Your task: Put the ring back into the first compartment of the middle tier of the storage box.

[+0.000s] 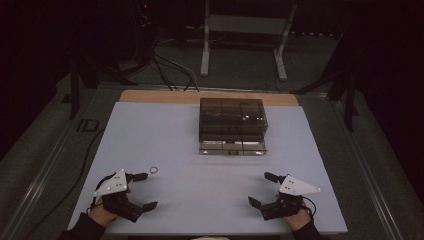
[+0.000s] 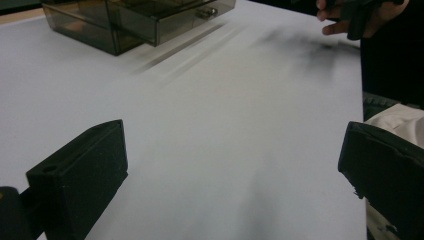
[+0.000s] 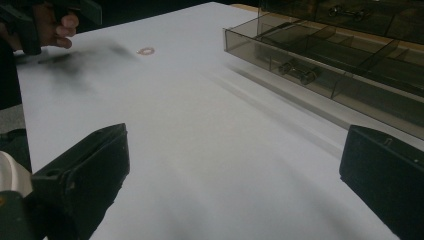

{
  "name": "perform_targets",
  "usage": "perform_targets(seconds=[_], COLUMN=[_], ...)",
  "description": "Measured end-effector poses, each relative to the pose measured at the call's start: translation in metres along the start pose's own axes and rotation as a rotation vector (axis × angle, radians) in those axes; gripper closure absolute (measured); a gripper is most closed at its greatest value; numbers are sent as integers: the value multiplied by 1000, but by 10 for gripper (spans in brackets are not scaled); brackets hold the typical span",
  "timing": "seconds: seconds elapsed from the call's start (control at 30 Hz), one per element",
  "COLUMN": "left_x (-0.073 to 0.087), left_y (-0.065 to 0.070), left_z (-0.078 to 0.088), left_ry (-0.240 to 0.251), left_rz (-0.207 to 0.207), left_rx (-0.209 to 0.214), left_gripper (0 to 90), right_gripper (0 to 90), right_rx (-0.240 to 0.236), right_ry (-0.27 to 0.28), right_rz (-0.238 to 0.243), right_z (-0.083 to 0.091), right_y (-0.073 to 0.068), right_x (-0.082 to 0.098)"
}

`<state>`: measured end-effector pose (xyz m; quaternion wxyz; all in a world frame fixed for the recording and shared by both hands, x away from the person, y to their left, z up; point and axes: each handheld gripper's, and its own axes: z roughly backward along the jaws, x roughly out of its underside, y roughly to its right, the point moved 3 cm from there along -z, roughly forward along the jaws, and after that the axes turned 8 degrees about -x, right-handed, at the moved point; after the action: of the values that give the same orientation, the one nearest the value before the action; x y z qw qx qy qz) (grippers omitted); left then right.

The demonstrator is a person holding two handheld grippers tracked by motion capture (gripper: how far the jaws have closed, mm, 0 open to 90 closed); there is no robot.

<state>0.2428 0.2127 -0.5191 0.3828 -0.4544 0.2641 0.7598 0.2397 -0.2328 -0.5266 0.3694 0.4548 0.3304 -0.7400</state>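
Left gripper [image 1: 144,190] near the desk's [image 1: 210,165] front-left corner, jaws spread wide apart, nothing between them. Right gripper [image 1: 263,188] near the front-right corner, jaws likewise wide apart and empty. Small red ring [image 1: 154,170] flat on the white surface, just beyond the left gripper's far jaw, apart from it. Smoky transparent drawer box [image 1: 231,119] toward the desk's far edge, around mid-width, bottom drawer [image 1: 232,148] pulled out, small metal items inside its compartments. Both grippers well apart from the box.
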Motion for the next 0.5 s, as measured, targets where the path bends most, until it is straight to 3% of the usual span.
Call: perform_targets(seconds=[0.23,0.5], left_x=[-12,-18], left_y=[3,4], left_z=[4,2], left_ry=[33,29], left_rz=[-13,-19], left_rx=[1,1], left_gripper=[10,10], right_gripper=[0,0], right_rx=[-2,-2], right_ry=[-1,0], right_rz=[-1,-2], right_z=[0,0], right_y=[0,0], right_x=[0,0])
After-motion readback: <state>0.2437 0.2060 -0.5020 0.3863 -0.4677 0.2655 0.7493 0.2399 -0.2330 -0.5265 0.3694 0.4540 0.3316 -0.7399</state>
